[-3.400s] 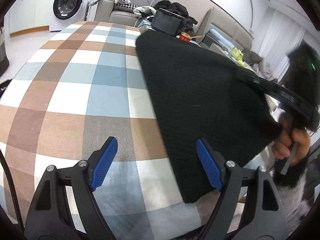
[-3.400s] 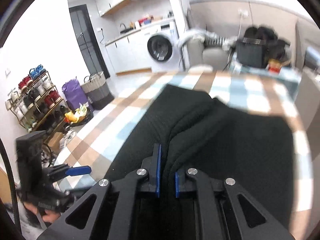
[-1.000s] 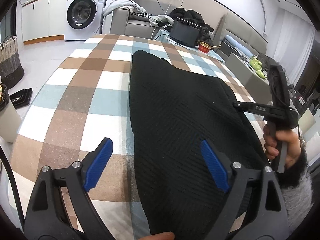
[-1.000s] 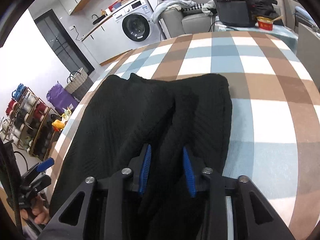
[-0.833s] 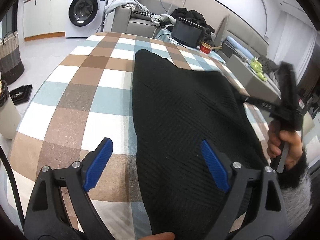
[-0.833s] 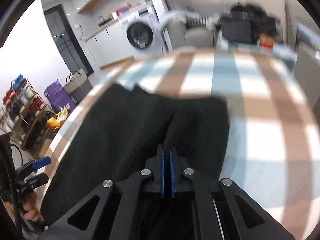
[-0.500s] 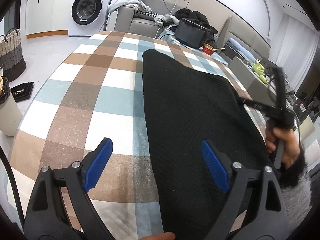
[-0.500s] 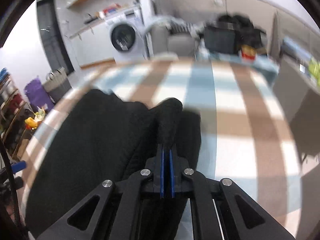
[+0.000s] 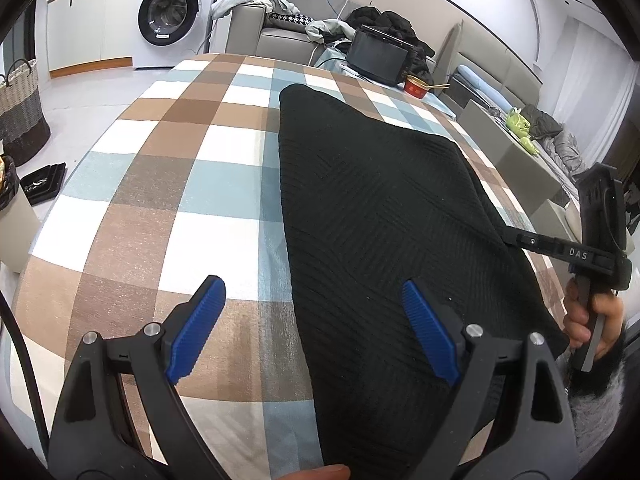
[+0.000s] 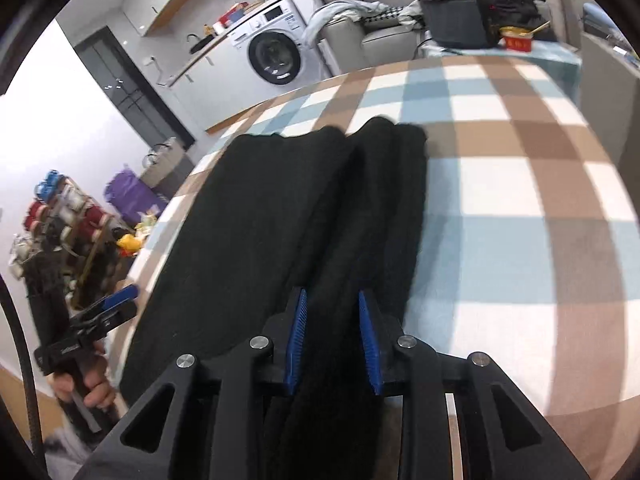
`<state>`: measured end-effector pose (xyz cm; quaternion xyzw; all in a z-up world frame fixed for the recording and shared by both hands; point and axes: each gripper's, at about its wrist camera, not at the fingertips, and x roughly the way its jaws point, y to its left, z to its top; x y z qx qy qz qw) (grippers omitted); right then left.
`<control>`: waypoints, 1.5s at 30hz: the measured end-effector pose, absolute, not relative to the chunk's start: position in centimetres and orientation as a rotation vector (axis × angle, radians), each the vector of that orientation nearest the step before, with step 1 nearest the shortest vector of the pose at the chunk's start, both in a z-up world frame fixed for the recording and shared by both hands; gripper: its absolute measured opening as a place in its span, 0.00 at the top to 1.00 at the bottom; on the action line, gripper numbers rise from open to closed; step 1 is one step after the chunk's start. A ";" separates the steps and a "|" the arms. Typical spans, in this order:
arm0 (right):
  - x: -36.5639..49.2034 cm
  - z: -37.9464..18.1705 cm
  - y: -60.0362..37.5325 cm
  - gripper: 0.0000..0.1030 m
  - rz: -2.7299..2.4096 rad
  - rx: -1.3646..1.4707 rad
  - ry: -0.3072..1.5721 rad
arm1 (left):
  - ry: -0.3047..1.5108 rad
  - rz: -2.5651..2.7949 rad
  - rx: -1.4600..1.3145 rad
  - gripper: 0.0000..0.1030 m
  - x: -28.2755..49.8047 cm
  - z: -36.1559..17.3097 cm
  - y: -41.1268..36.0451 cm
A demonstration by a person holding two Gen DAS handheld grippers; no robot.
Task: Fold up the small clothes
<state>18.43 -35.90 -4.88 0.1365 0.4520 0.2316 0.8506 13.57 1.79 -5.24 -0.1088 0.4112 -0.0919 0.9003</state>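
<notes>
Here we are working with two hand-held grippers over one black knit garment [image 9: 384, 216], which is lying on the bench [image 9: 168, 184] under its checked brown, blue and white cloth. Our left hand-held gripper [image 9: 316, 328] is hovering with its two blue pads spread wide, holding nothing, its right pad above the garment's near edge and its left pad above bare cloth. Our right hand-held gripper [image 10: 333, 338] has just been opening its jaws; a bunched fold of the garment is sitting between the two pads, which are no longer pinching it. On the arm of that right hand-held gripper, seen from the left wrist, we are reading the white letters "DAS". Beyond the bench one washing machine [image 9: 172, 14] is standing, its label too small to read.
</notes>
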 end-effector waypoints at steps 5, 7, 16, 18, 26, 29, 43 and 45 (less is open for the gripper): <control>17.7 -3.7 -34.7 0.74 0.481 0.225 0.921 | 0.855 -0.185 -0.227 0.14 13.7 -5.4 1.8; 17.3 -3.7 -34.4 0.74 0.513 0.236 0.931 | 0.855 -0.185 -0.227 0.14 13.7 -5.4 1.8; 15.3 -2.3 -33.3 0.96 0.499 0.134 0.816 | 0.857 -0.193 -0.218 0.14 13.7 -5.5 1.7; 14.4 -0.5 -33.5 0.96 0.485 0.101 0.748 | 0.853 -0.191 -0.224 0.14 13.6 -5.4 1.9; 16.3 -4.7 -34.8 0.87 0.364 0.070 0.905 | 0.856 -0.192 -0.212 0.14 13.5 -5.5 1.7; 16.1 -3.4 -36.5 0.65 0.353 0.172 0.849 | 0.863 -0.196 -0.210 0.14 13.4 -5.8 1.6; 25.3 -5.3 -32.6 0.92 0.474 0.229 0.982 | 0.868 -0.192 -0.209 0.14 13.6 -6.1 1.8; 24.3 -3.4 -32.1 0.93 0.475 0.155 0.882 | 0.869 -0.193 -0.211 0.14 13.6 -6.1 1.8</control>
